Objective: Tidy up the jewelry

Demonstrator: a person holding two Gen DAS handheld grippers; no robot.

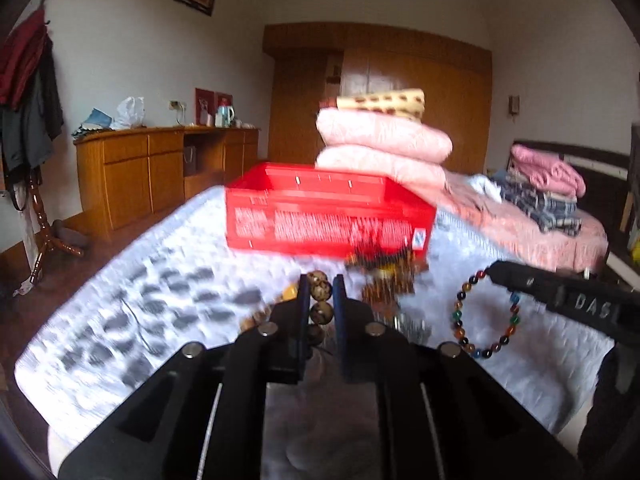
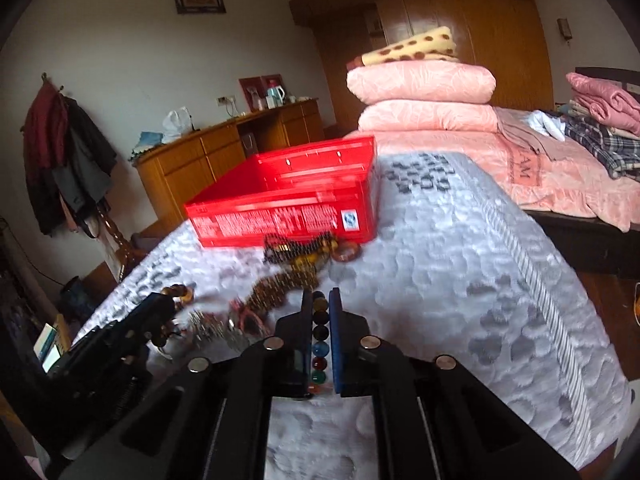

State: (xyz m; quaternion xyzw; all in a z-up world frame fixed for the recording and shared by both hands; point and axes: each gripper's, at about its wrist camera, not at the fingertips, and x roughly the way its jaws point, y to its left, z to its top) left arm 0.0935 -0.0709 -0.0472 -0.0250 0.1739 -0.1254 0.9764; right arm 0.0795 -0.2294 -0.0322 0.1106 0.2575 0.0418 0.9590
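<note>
A red plastic box (image 1: 320, 220) (image 2: 288, 204) stands open-topped on the grey quilted mattress (image 1: 140, 300) (image 2: 460, 280). My left gripper (image 1: 321, 292) is shut on a brown speckled bead bracelet (image 1: 320, 300), held above the mattress in front of the box. My right gripper (image 2: 320, 312) is shut on a multicoloured bead bracelet (image 2: 320, 340); in the left wrist view that bracelet (image 1: 486, 312) hangs from the right gripper (image 1: 500, 276). A heap of brown and amber bead jewelry (image 1: 384, 276) (image 2: 296, 268) lies just before the box.
Stacked pink pillows (image 1: 380, 148) (image 2: 420, 96) and folded clothes (image 2: 600, 128) lie on the bed behind the box. A wooden desk (image 1: 160, 172) and a coat stand (image 1: 32, 120) are to the left. The mattress edge drops off to the right in the right wrist view.
</note>
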